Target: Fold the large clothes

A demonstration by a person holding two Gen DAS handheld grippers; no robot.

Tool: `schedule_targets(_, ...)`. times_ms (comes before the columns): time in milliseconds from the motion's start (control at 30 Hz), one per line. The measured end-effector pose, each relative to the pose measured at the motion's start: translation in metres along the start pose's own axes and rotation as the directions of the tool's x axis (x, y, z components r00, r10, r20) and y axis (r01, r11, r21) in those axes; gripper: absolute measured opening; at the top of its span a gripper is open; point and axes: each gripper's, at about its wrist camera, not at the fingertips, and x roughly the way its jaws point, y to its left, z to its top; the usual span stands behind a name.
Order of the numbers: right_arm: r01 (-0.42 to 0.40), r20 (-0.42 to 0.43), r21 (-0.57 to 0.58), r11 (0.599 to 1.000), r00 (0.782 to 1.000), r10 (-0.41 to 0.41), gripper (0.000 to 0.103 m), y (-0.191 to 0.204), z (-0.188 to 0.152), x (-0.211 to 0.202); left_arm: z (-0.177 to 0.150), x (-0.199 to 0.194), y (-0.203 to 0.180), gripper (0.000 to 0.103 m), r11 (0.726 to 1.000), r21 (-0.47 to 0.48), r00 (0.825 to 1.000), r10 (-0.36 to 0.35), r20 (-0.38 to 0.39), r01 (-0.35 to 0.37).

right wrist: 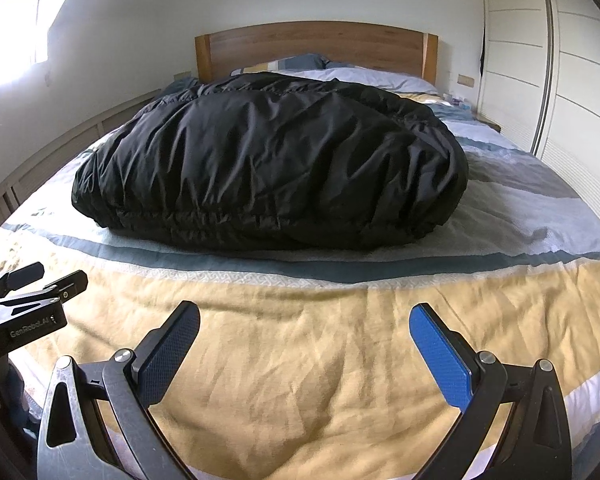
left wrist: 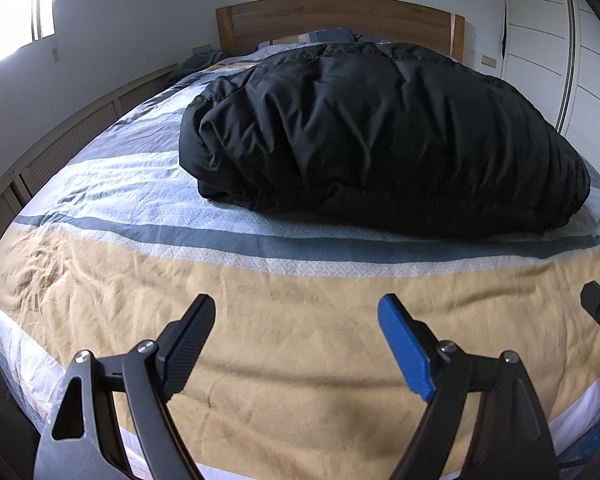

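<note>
Both grippers empty, poised at the foot of the bed (left wrist: 260, 360).
Left gripper (left wrist: 296, 312) and right gripper (right wrist: 304, 320) hang spread wide, well apart from the black jacket (right wrist: 268, 160) bunched mid-bed; best to reach its near hem corners together.

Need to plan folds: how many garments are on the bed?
1: a black puffer coat lying mid-bed on the striped bedspread, beyond both open claws. Others could be hidden beneath it.

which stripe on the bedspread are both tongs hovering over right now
The wide tan stripe at the foot of the bed. Both the left tongs and right tongs hang open over it; the dark blue stripe and the black jacket lie farther off.
</note>
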Motion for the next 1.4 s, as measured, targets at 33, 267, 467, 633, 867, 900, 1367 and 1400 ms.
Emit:
schedule_targets(33,0.001,-0.001,0.001,1.0,1.0,-0.001,0.102,-0.0005,0.0001,0.0006,-0.0003,0.0005,0.0003,0.083,1.0,0.0,1.0,0.002,-0.001,-0.002)
schedule_targets(267,0.004,-0.006,0.01,1.0,1.0,-0.004,0.102,-0.004,-0.0004,0.0031,-0.0005,0.0024,0.0031,0.083,1.0,-0.001,1.0,0.002,-0.004,-0.002)
schedule_targets(467,0.006,-0.011,0.008,1.0,1.0,-0.006,0.102,-0.0037,-0.0003,0.0047,-0.0004,0.0031,0.0034,0.083,1.0,0.004,1.0,0.004,-0.005,-0.004)
schedule_targets(633,0.008,-0.011,0.008,1.0,1.0,-0.008,0.102,-0.0041,-0.0003,0.0047,-0.0006,0.0032,0.0031,0.083,1.0,0.004,1.0,0.002,-0.007,-0.002)
schedule_targets(867,0.011,-0.014,0.013,1.0,1.0,-0.011,0.102,-0.0046,-0.0002,0.0053,-0.0013,0.0057,0.0036,0.083,1.0,0.01,1.0,0.001,-0.008,-0.001)
schedule_targets(900,0.011,-0.014,0.013,1.0,1.0,-0.011,0.102,-0.0046,-0.0002,0.0054,-0.0014,0.0059,0.0038,0.083,1.0,0.01,1.0,0.0,-0.009,0.0)
schedule_targets(1367,0.013,-0.026,0.026,1.0,1.0,-0.012,0.103,-0.0065,-0.0022,0.0078,-0.0023,0.0089,0.0052,0.083,1.0,0.014,1.0,-0.001,-0.016,0.001)
schedule_targets(1400,0.013,-0.026,0.027,1.0,1.0,-0.012,0.103,-0.0068,-0.0022,0.0079,-0.0025,0.0091,0.0056,0.083,1.0,0.013,1.0,-0.002,-0.016,0.002)
